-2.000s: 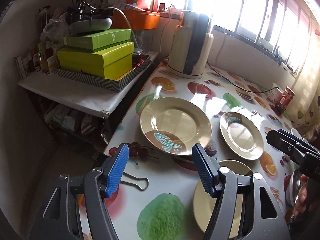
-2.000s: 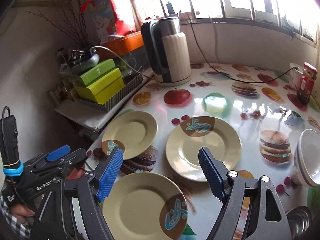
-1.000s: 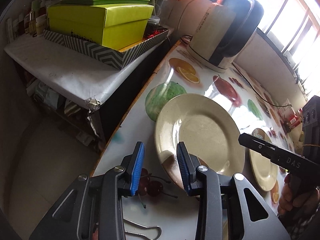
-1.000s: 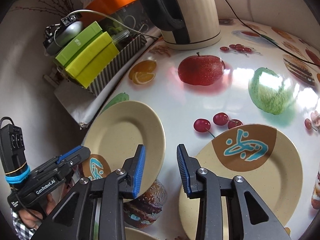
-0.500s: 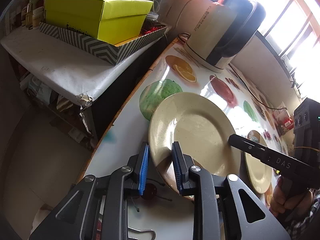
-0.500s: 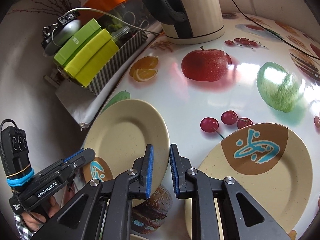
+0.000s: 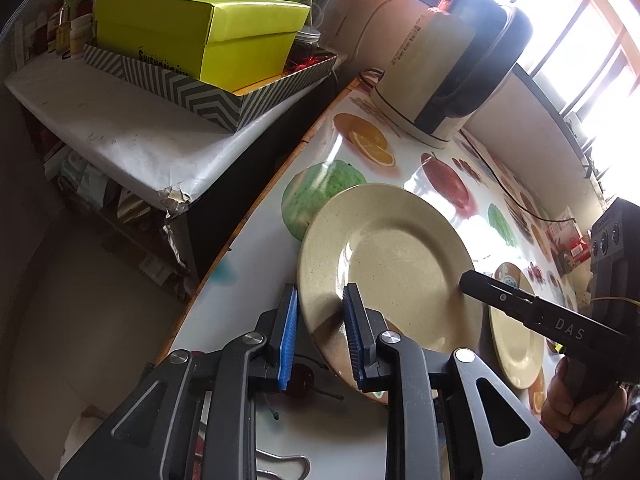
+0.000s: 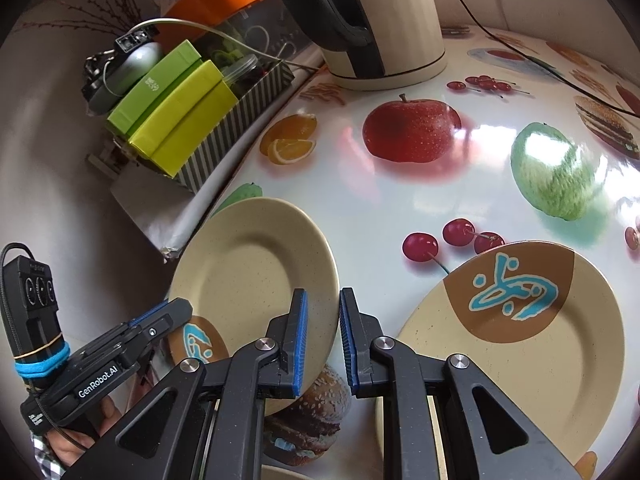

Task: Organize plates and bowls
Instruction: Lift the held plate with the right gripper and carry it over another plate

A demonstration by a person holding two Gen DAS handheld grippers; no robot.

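On the fruit-print table, near its left edge, the left gripper pinches the near rim of a beige plate, one blue pad under the rim and one on top. That plate appears tilted, its near edge raised off the table. Across the plate, the right gripper brackets the opposite rim with narrowly parted jaws; whether both pads touch cannot be told. Further right, a second plate lies flat, apart from the first. A cream kettle stands behind.
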